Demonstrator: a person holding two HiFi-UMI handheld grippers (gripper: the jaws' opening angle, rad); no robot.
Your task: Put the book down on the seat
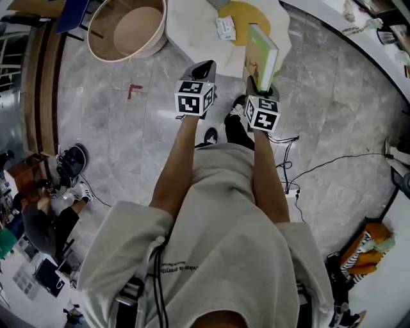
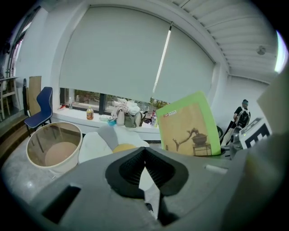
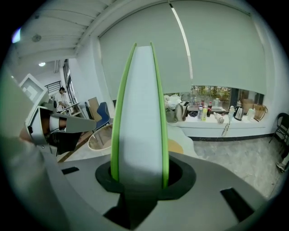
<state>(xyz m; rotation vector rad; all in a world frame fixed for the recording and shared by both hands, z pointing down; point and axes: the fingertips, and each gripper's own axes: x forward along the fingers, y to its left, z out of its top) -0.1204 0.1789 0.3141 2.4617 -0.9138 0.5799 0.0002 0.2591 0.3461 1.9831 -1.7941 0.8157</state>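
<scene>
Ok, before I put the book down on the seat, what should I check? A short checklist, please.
1. Right hand-held gripper grips book: ok, jaws clamp both covers.
2. Book upright: ok.
3. Left hand-held gripper empty: ok, shut on nothing.
4. Book over seat: cannot tell.
5. Seat free: not ok, a packet lies beside the cushion.

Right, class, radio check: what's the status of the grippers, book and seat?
Left gripper shut, empty. Right gripper shut on green book, held upright, not yet on white seat. Small white packet on seat, may crowd the drop.
</scene>
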